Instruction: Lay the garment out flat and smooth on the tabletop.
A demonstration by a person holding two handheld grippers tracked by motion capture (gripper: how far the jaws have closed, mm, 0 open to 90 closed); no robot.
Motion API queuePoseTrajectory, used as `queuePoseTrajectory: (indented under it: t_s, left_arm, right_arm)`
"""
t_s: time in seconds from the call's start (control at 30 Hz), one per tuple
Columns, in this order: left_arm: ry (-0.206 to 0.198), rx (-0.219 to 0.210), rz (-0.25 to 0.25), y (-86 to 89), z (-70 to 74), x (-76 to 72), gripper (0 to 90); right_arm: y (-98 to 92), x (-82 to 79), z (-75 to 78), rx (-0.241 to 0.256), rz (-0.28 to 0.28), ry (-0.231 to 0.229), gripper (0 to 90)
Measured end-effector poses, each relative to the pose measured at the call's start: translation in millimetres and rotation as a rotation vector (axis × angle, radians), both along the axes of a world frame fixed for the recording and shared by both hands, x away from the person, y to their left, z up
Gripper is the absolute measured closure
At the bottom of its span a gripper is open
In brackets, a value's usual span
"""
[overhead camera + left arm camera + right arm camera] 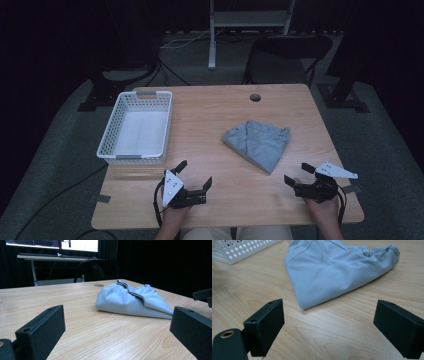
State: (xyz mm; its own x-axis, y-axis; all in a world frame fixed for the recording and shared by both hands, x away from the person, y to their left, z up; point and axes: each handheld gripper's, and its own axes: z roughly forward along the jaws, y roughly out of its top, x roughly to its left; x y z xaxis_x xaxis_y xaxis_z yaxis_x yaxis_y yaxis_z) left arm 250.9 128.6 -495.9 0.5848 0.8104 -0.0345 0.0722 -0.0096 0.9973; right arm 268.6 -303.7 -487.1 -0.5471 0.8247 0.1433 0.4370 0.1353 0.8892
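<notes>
- Near the centre right of the high view, a folded grey cloth (pixel 259 143) lies on the wooden table (pixel 210 125), apart from both grippers.
- At lower left, the left gripper (pixel 194 176) rests with jaws spread wide, holding nothing.
- At lower right, the right gripper (pixel 298 175) is likewise wide open and empty.
- At upper left of the right gripper view, a white basket (pixel 239 248) is cut off by the frame edge.
- At the bottom edge of the high view, the person's forearms are cropped; the dark surroundings are hard to make out.
- At upper left of the left gripper view, monitors (pixel 52 243) show only their lower edges.
</notes>
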Motion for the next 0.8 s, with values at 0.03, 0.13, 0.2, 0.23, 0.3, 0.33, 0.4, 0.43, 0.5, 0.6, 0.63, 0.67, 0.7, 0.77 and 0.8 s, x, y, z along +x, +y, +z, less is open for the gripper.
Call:
queuePoseTrajectory:
  t_s: [0.03, 0.13, 0.2, 0.23, 0.3, 0.33, 0.4, 0.43, 0.5, 0.6, 0.63, 0.67, 0.7, 0.77, 0.8]
  left_arm:
    - [-0.003, 0.002, 0.004, -0.1, 0.0, -0.2, 1.0]
    - [-0.005, 0.005, 0.009, -0.2, 0.0, -0.3, 1.0]
    - [-0.004, 0.004, 0.011, -0.2, 0.0, -0.2, 1.0]
    - [-0.003, 0.004, 0.010, -0.1, 0.0, -0.2, 1.0]
    - [-0.005, 0.003, 0.011, 0.0, -0.1, -0.4, 1.0]
    - [-0.005, 0.003, 0.009, 0.1, -0.1, -0.3, 1.0]
    - [-0.006, 0.005, 0.009, -0.1, -0.1, -0.4, 1.0]
    - [-0.007, 0.006, 0.008, -0.1, -0.1, -0.5, 1.0]
    - [-0.008, 0.006, 0.009, -0.3, -0.1, -0.5, 1.0]
    - [-0.010, 0.010, 0.009, -0.9, -0.1, -0.5, 1.0]
    - [-0.012, 0.009, 0.003, -1.1, -0.1, -0.5, 1.0]
    - [-0.013, 0.011, 0.004, -1.4, -0.1, -0.6, 1.0]
    - [-0.013, 0.012, 0.005, -1.5, -0.1, -0.7, 1.0]
    - [-0.014, 0.013, 0.004, -1.6, 0.0, -0.8, 1.0]
    - [-0.014, 0.012, 0.004, -1.6, 0.0, -0.8, 1.0]
  right_arm:
    - [0.3, -0.1, 0.0, -0.001, 0.000, -0.004, 9.3]
    - [0.9, 0.2, -0.1, -0.008, 0.005, 0.002, 9.3]
    - [1.4, 0.6, -0.2, -0.011, 0.007, 0.008, 9.3]
    - [1.4, 0.6, -0.2, -0.011, 0.007, 0.008, 9.3]
    - [1.7, 0.4, -0.2, -0.015, 0.003, 0.008, 9.4]
    - [1.8, 0.5, -0.1, -0.016, 0.002, 0.009, 9.4]
    - [1.7, 1.0, -0.2, -0.017, -0.004, 0.012, 9.3]
    - [1.4, 1.4, -0.2, -0.016, 0.000, 0.016, 9.3]
    - [1.3, 2.2, -0.2, -0.014, 0.003, 0.025, 9.3]
    - [1.7, 3.0, -0.4, -0.016, 0.007, 0.035, 9.3]
    - [1.9, 3.1, -0.5, -0.020, 0.008, 0.037, 9.4]
    - [2.2, 3.4, -0.4, -0.022, 0.009, 0.042, 9.3]
    - [2.2, 4.3, -0.3, -0.022, 0.011, 0.050, 9.3]
    - [1.0, 5.0, -0.2, -0.012, 0.009, 0.058, 9.4]
    - [0.1, 5.9, -0.2, -0.003, 0.016, 0.070, 9.3]
